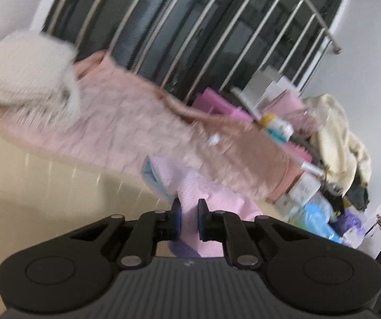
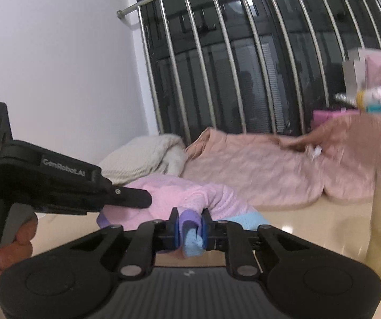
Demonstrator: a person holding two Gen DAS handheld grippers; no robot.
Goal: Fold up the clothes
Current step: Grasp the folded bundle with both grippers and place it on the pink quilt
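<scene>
A pink garment (image 2: pixel 190 194) is pinched by both claws, left (image 1: pixel 189 212) and right (image 2: pixel 189 222) (narrow gaps); a peach garment (image 2: pixel 257 164) lies behind.

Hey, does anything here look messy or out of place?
Yes. The pink garment is bunched up, not flat, with both grippers shut on it. Behind it, a peach garment and a cream knit lie crumpled, and a cluttered pile sits at the right.
</scene>
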